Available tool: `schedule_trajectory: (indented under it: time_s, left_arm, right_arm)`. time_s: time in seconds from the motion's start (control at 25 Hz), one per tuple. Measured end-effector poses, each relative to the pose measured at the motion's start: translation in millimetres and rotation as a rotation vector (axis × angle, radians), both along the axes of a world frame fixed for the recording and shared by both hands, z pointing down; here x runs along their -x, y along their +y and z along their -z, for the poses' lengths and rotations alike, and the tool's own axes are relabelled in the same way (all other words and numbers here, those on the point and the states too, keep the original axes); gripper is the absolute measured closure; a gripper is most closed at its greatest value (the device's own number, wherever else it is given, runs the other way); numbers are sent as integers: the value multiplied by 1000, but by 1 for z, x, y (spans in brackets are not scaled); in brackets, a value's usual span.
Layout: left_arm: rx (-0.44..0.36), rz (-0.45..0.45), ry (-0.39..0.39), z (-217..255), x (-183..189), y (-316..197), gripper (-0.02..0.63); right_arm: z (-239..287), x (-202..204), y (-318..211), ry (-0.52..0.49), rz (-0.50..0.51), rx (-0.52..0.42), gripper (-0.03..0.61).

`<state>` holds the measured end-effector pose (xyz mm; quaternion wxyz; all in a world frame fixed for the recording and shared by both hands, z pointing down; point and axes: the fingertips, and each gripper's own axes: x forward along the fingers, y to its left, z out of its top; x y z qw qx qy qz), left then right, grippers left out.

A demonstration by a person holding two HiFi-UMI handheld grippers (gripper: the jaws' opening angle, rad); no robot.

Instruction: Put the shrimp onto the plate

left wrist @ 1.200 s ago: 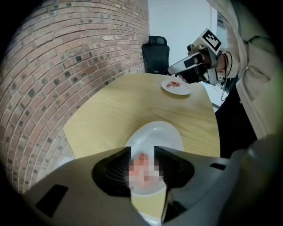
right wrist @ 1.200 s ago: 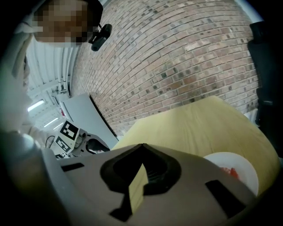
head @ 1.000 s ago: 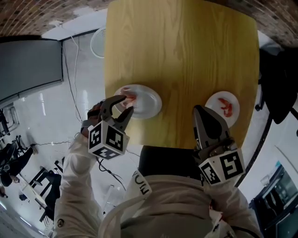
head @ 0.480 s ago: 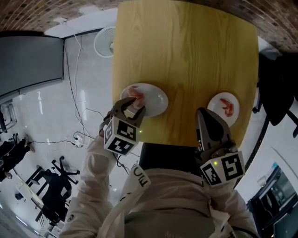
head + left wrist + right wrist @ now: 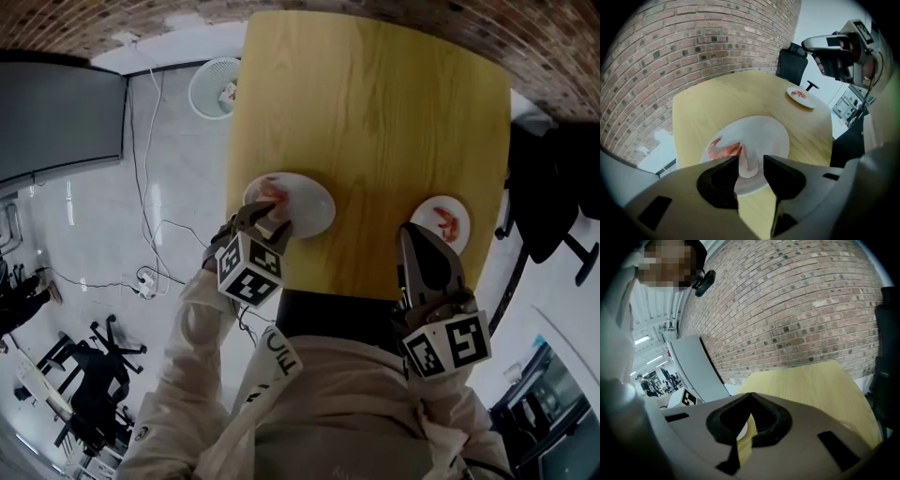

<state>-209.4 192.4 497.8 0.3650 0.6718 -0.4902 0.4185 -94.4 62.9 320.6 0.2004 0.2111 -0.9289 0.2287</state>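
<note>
Two white plates sit on the wooden table (image 5: 375, 112). The left plate (image 5: 309, 208) carries an orange shrimp (image 5: 273, 190), also clear in the left gripper view as the shrimp (image 5: 723, 150) on the plate (image 5: 773, 136). My left gripper (image 5: 266, 221) hangs over that plate's near edge, pointing steeply down. Its jaws stand open, and a pale piece of shrimp (image 5: 748, 165) lies on the plate in the gap. The right plate (image 5: 457, 211) holds another shrimp (image 5: 442, 221). My right gripper (image 5: 411, 232) is shut and empty, just short of it.
A round fan (image 5: 217, 89) stands on the floor past the table's left edge, with cables beside it. A dark office chair (image 5: 553, 187) is at the right. A black chair back (image 5: 337, 323) sits between me and the table. A brick wall rises behind.
The left gripper has come in over the left plate's near edge and rolled about its own axis. The right gripper has lifted slightly, still shut.
</note>
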Motion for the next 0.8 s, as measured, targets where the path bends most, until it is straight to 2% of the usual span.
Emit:
schedule_trajectory:
  time_s: [0.48, 0.68, 0.8]
  left_arm:
    - [8, -26, 5, -3, 2, -2, 456]
    - [43, -77, 42, -6, -8, 1, 456]
    - [47, -73, 48, -7, -9, -1, 456]
  right_arm:
    - [-3, 0, 2, 1, -5, 17, 554]
    - [-1, -2, 2, -1, -15, 14, 554]
    - [0, -6, 1, -1, -25, 12, 554]
